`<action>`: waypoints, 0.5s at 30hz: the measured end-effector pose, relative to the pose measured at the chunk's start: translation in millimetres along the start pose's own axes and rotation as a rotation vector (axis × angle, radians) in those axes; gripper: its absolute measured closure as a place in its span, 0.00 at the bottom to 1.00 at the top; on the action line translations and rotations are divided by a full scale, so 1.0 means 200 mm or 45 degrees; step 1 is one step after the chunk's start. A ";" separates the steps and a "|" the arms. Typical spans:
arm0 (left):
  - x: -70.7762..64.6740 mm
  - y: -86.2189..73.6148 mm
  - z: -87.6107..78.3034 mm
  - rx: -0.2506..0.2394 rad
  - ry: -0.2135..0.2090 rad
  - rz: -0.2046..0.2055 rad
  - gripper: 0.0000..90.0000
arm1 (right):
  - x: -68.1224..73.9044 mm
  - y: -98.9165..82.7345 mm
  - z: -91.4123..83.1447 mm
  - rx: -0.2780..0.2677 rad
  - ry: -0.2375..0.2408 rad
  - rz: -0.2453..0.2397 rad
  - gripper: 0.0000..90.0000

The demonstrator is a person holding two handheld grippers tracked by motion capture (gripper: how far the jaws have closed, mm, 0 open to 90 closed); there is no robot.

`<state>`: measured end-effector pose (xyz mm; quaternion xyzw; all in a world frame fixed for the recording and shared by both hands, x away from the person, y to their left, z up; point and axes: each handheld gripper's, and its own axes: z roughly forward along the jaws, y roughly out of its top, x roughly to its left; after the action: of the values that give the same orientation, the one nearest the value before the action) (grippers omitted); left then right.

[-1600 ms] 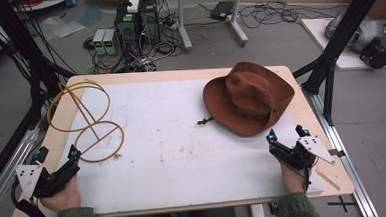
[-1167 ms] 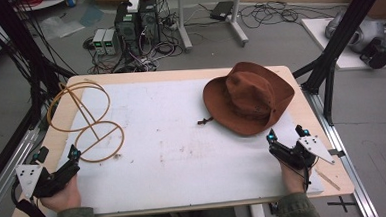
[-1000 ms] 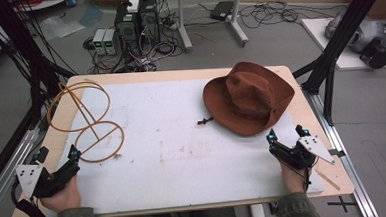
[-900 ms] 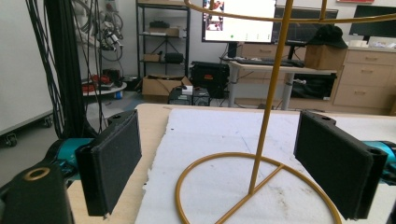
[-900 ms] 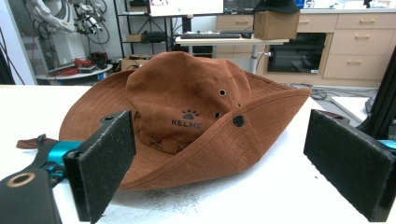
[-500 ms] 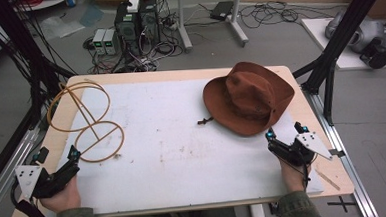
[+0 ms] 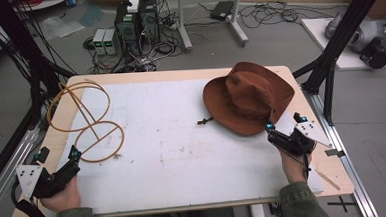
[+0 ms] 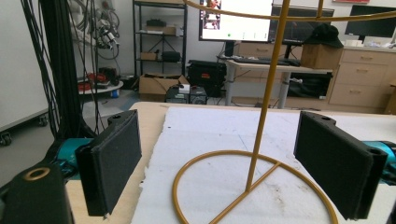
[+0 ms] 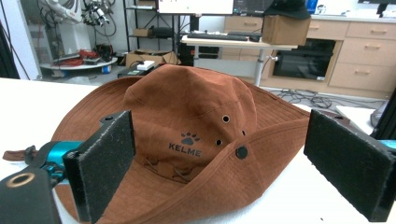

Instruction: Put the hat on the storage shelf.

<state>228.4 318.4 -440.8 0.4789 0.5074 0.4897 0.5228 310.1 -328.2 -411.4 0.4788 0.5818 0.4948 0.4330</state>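
The high view looks forward and down on the table [image 7: 182, 139]. The right gripper view sits low, close to the hat [image 9: 187, 135], shared with the high view.

A lab: floor cables [image 7: 271, 14], computers [image 7: 139, 23], monitors [image 8: 236, 18].

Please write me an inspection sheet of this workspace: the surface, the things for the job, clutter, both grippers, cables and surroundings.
Surface: wooden table covered by a white sheet with faint marks, its near-left edge ragged.
Job's things: brown brimmed hat, far right, crown up, printed KELME with a paw; its chin cord lies on the sheet. Gold wire hat stand, left, upright on its ring base.
Clutter: nothing seen.
Grippers: left gripper open, jaws either side of the stand's base, not touching. Right gripper open, facing the hat's brim, near its edge.
Cables: tangled on the floor behind the table.
Surroundings: black frame posts, electronics boxes, desks and drawers behind.
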 end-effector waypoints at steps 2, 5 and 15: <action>0.00 0.00 0.00 0.002 -0.002 0.002 0.17 | -0.01 0.01 0.03 0.031 -0.002 -0.001 0.09; -0.01 0.00 0.00 0.004 -0.005 0.007 0.17 | -0.03 0.01 0.07 0.056 0.000 -0.004 0.09; 0.00 0.00 0.00 0.005 -0.008 0.006 0.17 | -0.07 0.00 0.18 0.123 0.054 0.014 0.09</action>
<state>229.3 317.6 -440.9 0.4828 0.5057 0.4884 0.5222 347.7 -336.9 -416.2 0.4918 0.6112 0.4785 0.3944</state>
